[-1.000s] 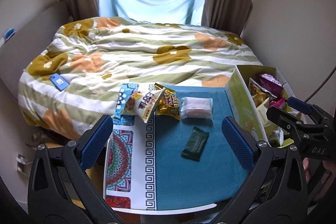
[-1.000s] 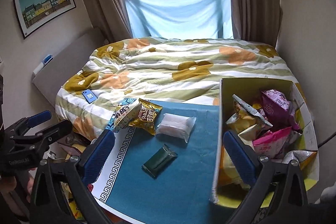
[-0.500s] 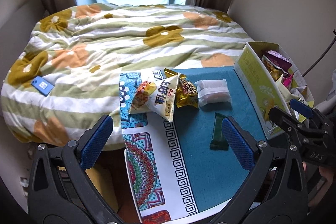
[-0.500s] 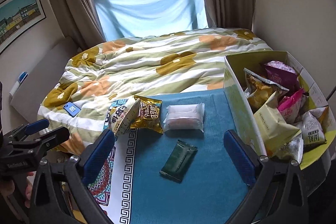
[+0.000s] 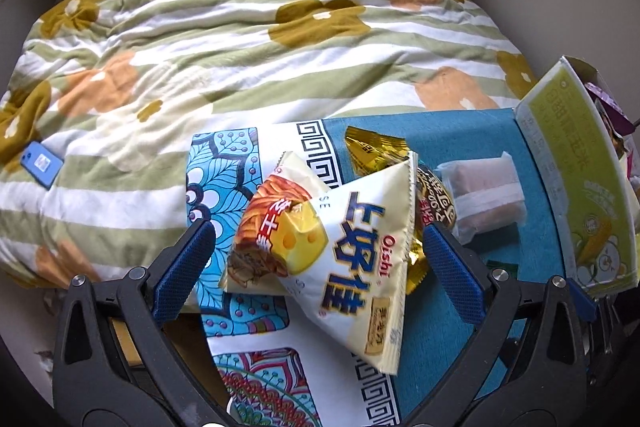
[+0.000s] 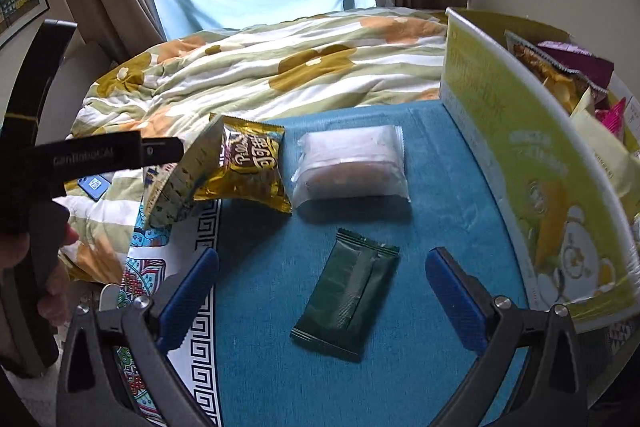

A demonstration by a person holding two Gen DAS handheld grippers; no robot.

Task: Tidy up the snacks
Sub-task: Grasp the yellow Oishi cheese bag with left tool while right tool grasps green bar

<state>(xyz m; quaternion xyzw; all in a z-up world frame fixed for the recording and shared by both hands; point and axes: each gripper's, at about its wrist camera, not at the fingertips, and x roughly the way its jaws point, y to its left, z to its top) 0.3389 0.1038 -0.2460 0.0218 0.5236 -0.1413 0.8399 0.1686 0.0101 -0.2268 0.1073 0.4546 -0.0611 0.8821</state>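
Four loose snacks lie on the blue cloth (image 6: 440,187), all countable only from the right wrist: one cream Oishi bag (image 5: 344,247), one gold packet (image 6: 248,167), one clear-wrapped cake (image 6: 352,167), one dark green bar (image 6: 348,295). From the left wrist, the Oishi bag hides most of the bar. Left gripper (image 5: 316,259) is spread wide around the Oishi bag, not touching. Right gripper (image 6: 322,291) gapes over the bar, holding nothing. One yellow box (image 6: 540,187) stands right.

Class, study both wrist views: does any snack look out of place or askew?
Yes. The white Oishi bag stands tilted on edge, leaning over the gold packet, while the clear-wrapped cake and dark green packet lie flat on the blue cloth. All four remain outside the yellow-green box.
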